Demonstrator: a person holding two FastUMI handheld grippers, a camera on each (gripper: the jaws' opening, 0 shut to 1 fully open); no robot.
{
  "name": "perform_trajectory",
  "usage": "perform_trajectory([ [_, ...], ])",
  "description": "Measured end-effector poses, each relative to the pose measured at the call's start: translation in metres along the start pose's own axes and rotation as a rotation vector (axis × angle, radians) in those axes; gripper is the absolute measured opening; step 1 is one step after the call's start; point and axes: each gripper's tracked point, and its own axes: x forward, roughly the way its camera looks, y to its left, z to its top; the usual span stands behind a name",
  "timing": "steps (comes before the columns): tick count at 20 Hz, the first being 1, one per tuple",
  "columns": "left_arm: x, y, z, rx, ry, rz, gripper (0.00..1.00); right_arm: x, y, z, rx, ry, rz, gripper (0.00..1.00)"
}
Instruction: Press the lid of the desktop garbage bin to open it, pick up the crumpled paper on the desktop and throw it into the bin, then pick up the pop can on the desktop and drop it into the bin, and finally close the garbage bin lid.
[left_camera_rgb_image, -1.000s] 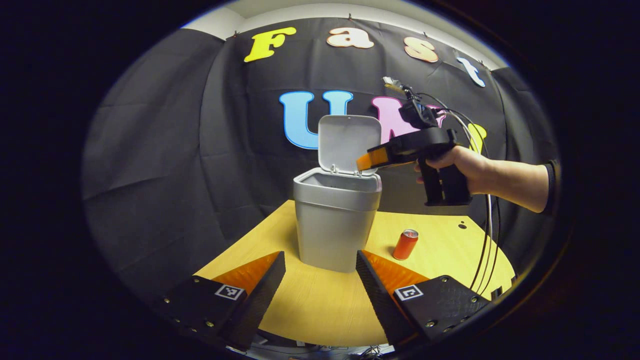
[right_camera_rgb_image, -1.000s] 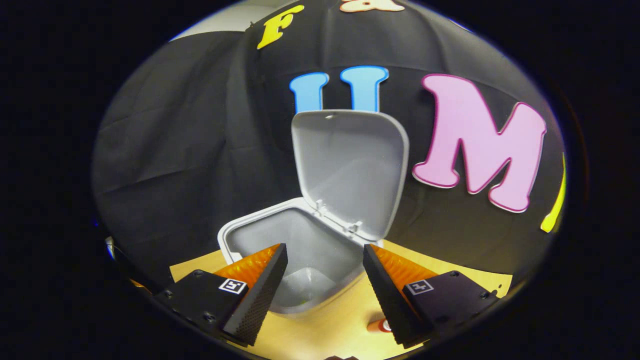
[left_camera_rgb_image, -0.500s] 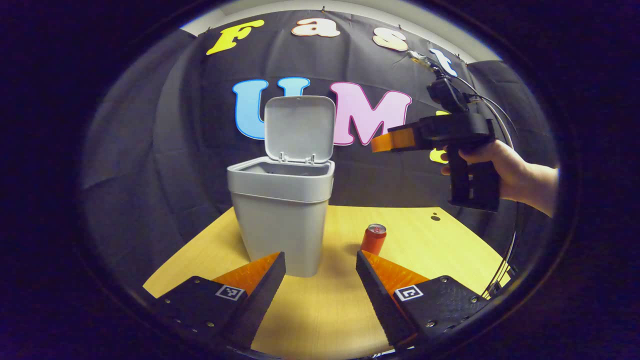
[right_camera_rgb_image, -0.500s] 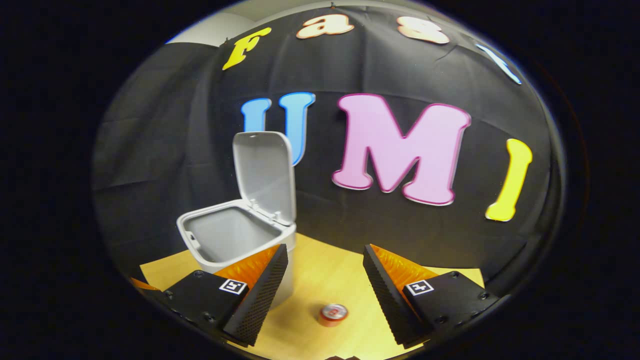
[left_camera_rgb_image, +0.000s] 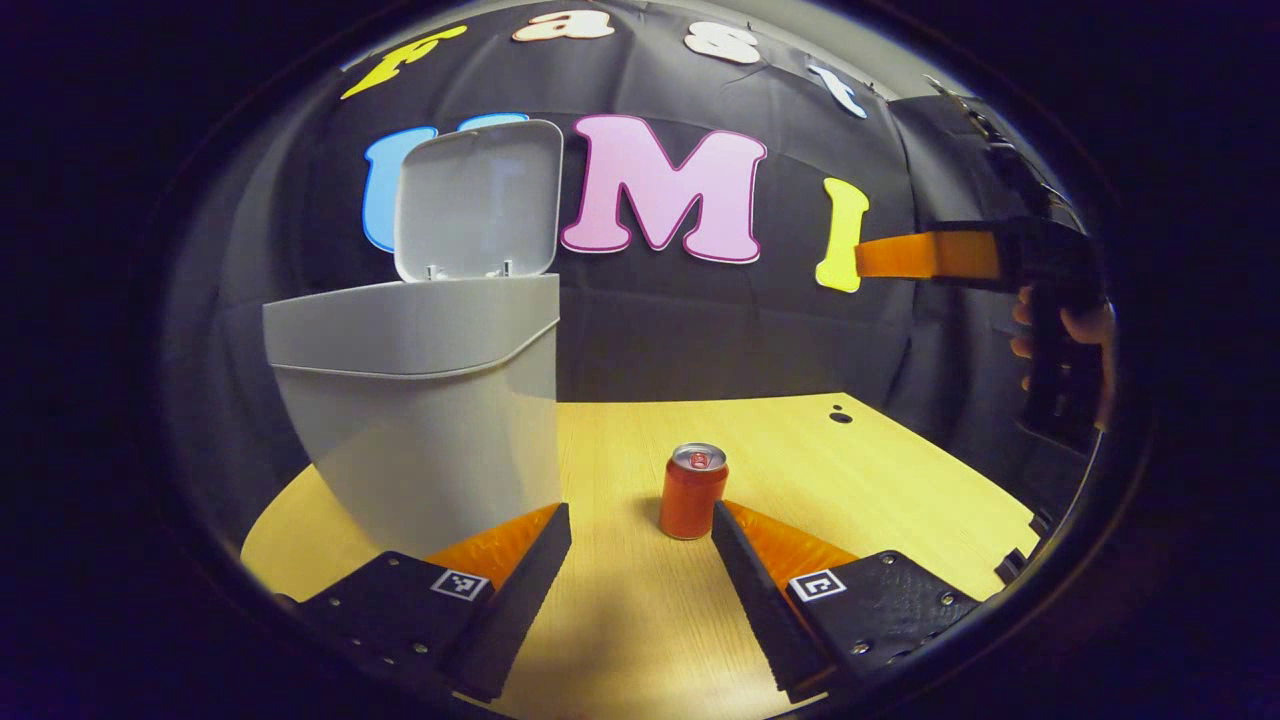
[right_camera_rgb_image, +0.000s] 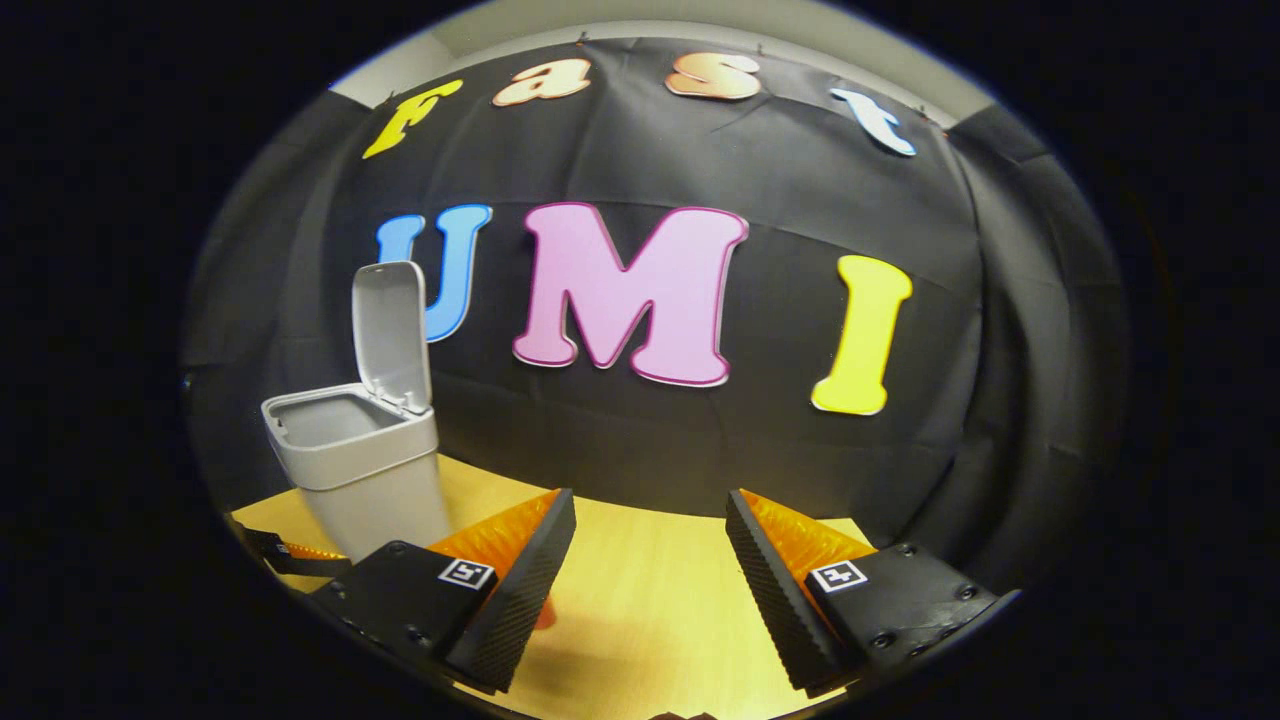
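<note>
In the left gripper view, the left tongs stood wide apart and held nothing, low over the pale wooden counter. A small orange-red metal pop can with a silver top stood upright on the counter just ahead of them, nearer the right-hand finger and touching neither. To the left of the can, close to the left-hand finger, stood the light grey plastic garbage bin, its hinged grey lid raised upright at the back.

Farther right in that view, the right tongs hung high above the counter's far side, seen side-on, with a hand gripping the dark handle.

In the right gripper view, the right tongs were likewise spread wide and empty above the counter. The grey bin sat well off to the left with its lid up and its mouth uncovered. A sliver of orange showed beside the left-hand finger; I could not tell for certain that it was the can.
</note>
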Motion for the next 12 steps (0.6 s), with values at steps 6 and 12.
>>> perform_trajectory([
  [6,0.057,-0.017,-0.015,0.056,0.003,-0.019,0.93,-0.036,-0.035,-0.063,0.000,0.081,-0.057,0.98],
  [12,0.100,-0.035,-0.038,0.070,0.041,-0.036,0.94,-0.053,-0.042,-0.102,-0.003,0.153,-0.052,0.98],
])
